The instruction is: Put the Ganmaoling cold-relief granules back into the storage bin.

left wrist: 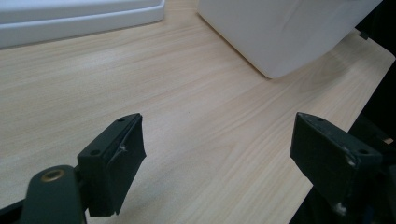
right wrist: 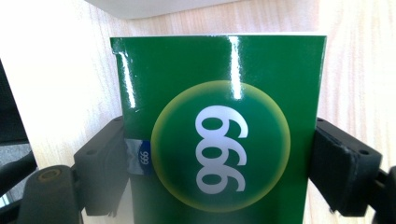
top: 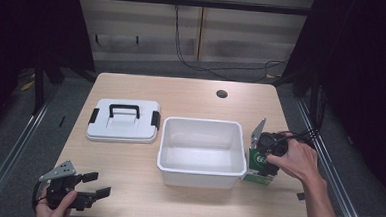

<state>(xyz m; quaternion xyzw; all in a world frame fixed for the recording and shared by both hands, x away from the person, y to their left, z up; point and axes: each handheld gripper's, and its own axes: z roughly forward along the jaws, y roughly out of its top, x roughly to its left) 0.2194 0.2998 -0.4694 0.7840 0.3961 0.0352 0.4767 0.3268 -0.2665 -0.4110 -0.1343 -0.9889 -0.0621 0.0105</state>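
Green box (right wrist: pixel 219 126) with a "999" roundel sits upright on the bench (top: pixel 182 93) at about four o'clock, just beside the right wall of the white tub (top: pixel 201 151), likely so the lift over the rim is short. The right hand-held gripper (top: pixel 268 157) has its jaws pressed against the box's two side faces, gripping it across its width. The tub's lid (top: pixel 123 121) lies at nine o'clock, off the tub, leaving its mouth free. The left hand-held gripper (top: pixel 94 186) waits at seven o'clock, jaws wide apart and holding nothing.
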